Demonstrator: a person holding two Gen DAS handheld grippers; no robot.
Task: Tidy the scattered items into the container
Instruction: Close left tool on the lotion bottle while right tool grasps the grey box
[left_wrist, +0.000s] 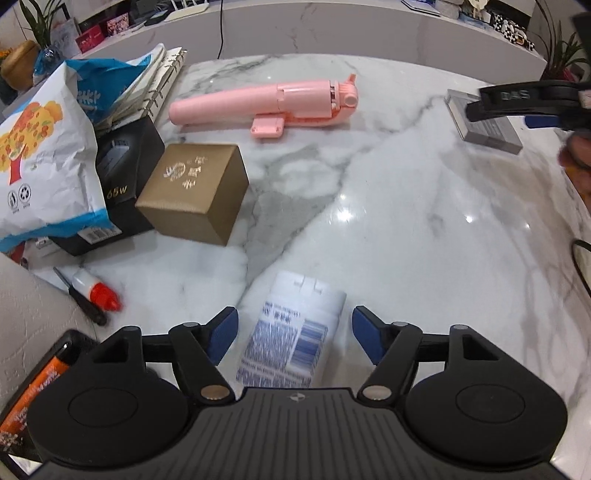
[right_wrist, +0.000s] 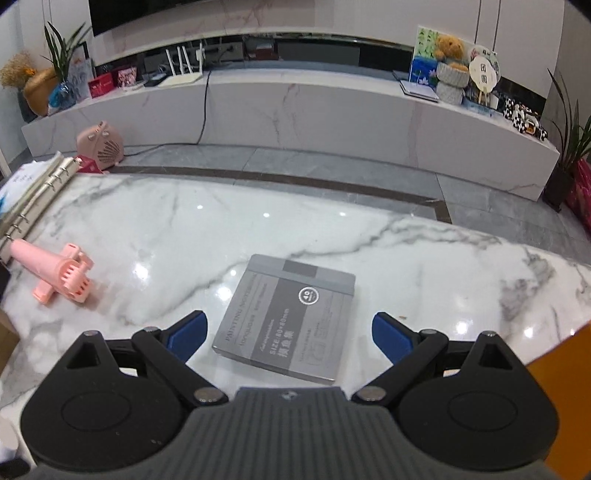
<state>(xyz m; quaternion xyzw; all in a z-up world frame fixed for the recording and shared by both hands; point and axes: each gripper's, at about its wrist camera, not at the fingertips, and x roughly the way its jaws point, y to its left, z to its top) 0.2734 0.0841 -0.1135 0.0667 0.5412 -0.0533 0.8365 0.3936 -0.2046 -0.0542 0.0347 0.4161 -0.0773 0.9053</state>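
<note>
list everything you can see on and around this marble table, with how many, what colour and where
white tube: one, white with blue print, lying between the left gripper's fingers, untouched
grey pad: one, grey, flat on the table ahead of the right gripper
pink gadget: one, pink, lying at the far middle
gold box: one, gold, left of centre
black box: one, black, behind the gold box
snack bag: one, white and blue, far left
ring binder: one, pale, left far edge
glue bottle: one, white with red cap, near left
screwdriver: one, black, beside the glue bottle
pink heater: one, on the floor
left gripper: black, blue pads, open
right gripper: black, blue pads, open
</note>
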